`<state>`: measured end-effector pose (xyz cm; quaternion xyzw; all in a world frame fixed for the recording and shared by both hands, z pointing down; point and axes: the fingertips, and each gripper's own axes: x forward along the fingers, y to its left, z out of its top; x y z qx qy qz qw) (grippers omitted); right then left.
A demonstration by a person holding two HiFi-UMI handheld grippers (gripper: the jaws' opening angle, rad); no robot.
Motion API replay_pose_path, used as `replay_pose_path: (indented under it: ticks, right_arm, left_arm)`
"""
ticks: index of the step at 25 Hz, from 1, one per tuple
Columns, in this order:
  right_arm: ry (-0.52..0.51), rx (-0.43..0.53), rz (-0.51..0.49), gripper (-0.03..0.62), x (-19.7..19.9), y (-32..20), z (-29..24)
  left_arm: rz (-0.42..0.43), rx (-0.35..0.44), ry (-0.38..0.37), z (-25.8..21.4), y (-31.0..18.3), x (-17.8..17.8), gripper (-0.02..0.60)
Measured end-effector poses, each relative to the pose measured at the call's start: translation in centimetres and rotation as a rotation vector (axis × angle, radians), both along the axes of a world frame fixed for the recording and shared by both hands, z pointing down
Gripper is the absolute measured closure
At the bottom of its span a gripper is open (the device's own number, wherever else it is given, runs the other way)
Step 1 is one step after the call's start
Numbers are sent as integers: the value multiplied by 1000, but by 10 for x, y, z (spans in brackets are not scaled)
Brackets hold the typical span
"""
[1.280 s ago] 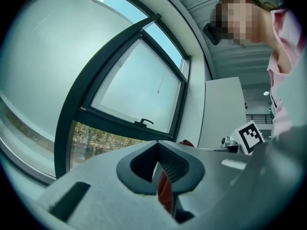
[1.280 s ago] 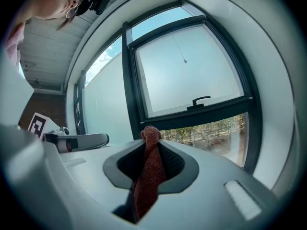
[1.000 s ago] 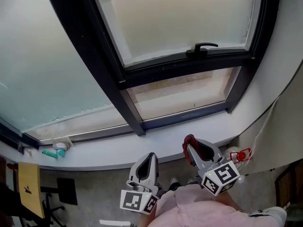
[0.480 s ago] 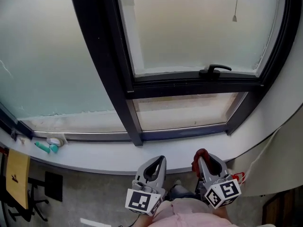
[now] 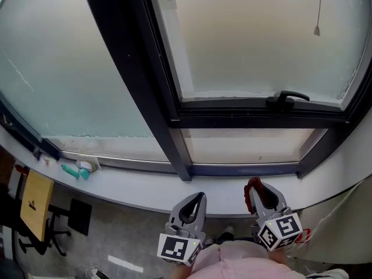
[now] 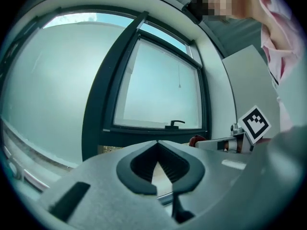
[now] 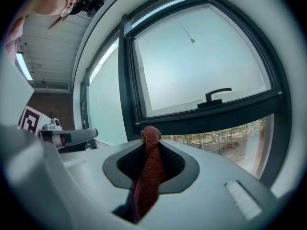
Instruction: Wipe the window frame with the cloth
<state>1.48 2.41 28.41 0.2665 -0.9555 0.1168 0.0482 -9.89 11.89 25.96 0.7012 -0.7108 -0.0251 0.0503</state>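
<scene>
The right claw is clamped on the red cloth, short of the window frame; the left claw is closed and empty. Press the protruding fold against the frame and drag evenly.

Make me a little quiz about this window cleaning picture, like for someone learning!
1. True or false: the left gripper holds the cloth.
2. Pick one: what colour is the window frame? A white, B black, C yellow.
3. Fill the gap: in the head view, the small teal things lie at the ___ end of the sill.

Key
1. False. The right gripper is shut on the cloth; the left gripper is shut with nothing in it.
2. B.
3. Left.
</scene>
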Motion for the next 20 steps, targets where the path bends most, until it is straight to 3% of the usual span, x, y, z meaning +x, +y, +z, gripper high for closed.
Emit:
replay_pose_path:
  ticks: [6, 10, 20]
  right_arm:
    - [-12, -12, -86, 522, -21, -22, 7]
    - [-2, -29, -78, 522, -21, -34, 12]
    - [-3, -23, 151, 525, 7, -64, 5]
  left_arm:
    - [-119, -13, 18, 12, 3, -15, 584]
    - [-125, 2, 34, 14, -10, -18, 584]
    - [184, 30, 90, 12, -76, 15, 584]
